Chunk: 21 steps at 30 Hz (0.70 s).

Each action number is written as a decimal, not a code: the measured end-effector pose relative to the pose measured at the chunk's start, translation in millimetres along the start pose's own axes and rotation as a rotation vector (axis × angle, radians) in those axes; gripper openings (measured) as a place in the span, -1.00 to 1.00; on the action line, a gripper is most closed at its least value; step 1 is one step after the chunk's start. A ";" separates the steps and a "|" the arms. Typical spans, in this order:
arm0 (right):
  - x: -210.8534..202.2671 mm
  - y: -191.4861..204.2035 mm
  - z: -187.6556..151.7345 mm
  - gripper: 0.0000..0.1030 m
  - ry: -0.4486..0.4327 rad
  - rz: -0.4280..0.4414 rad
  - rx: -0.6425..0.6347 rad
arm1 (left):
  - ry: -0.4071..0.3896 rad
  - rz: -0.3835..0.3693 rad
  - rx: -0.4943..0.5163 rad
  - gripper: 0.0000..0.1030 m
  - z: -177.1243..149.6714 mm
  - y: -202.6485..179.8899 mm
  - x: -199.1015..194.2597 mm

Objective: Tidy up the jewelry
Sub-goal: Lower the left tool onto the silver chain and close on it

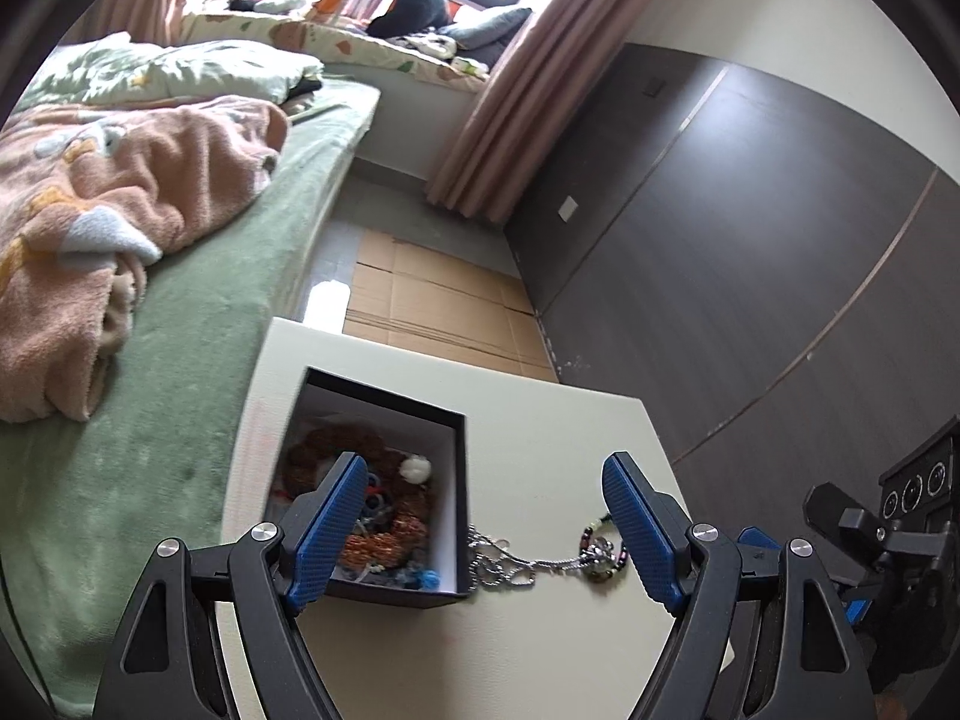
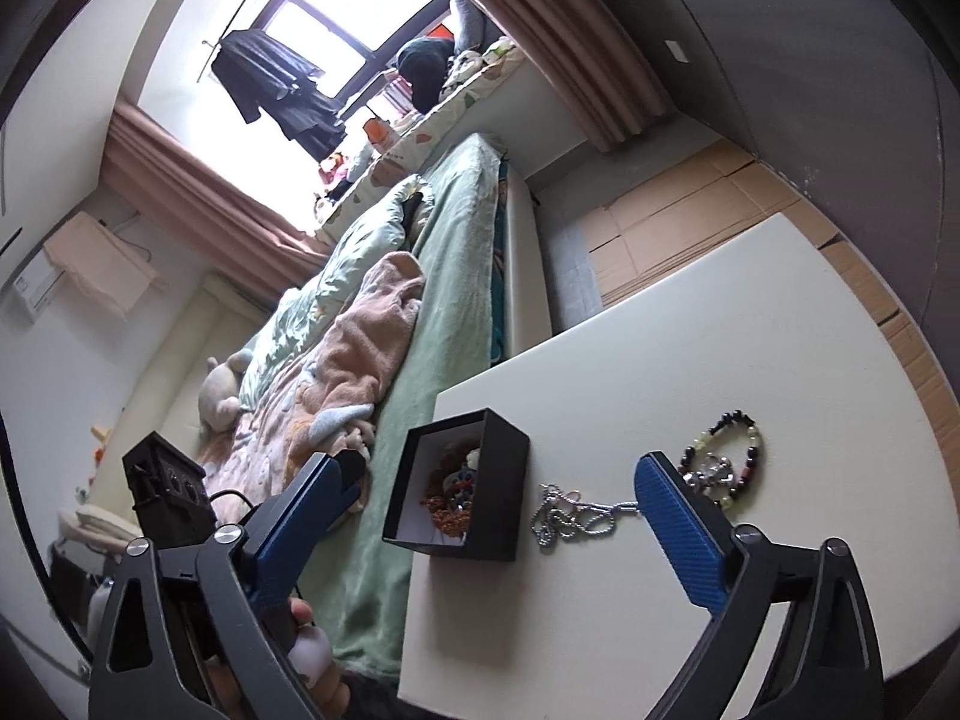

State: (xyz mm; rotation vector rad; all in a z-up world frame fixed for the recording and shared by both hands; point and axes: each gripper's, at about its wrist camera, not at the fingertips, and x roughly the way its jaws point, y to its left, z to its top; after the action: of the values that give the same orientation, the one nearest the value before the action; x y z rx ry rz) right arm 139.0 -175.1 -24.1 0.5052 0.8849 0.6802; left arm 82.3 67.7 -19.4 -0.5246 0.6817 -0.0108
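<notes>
My left gripper (image 1: 483, 516) hangs wide open over the white table (image 1: 540, 630), nothing between its blue fingers (image 1: 327, 531). Taking the black box (image 1: 456, 480) as my marker: it sits at the table's left edge, right beside the green bed (image 1: 180, 420), open-topped, with a heap of beaded pieces and a white pompom (image 1: 415, 469) inside. Just right of the box, touching its near corner in my left view, a silver chain (image 2: 564, 516) lies bunched on the table. Further right of the box, the chain runs to a beaded bracelet (image 2: 741, 450) lying flat. My right gripper (image 2: 501, 495) stands spread wide over box and chain, holding nothing.
</notes>
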 end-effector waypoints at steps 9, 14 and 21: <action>-22.1 -24.2 -6.4 1.00 -0.019 -0.083 0.050 | 0.013 -0.037 0.108 0.71 -14.2 -39.8 9.2; -34.0 -35.5 -11.4 1.00 -0.021 -0.156 0.066 | 0.044 -0.047 0.125 0.71 -19.5 -49.4 19.0; -43.1 -59.1 -12.3 1.00 -0.016 -0.203 0.148 | 0.112 -0.056 0.146 0.71 -25.7 -54.7 33.5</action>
State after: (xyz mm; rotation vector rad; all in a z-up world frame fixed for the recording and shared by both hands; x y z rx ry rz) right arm 128.5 -245.0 -46.5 0.5427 0.9615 0.4270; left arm 101.7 2.3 -30.7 -0.4049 0.7688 -0.1426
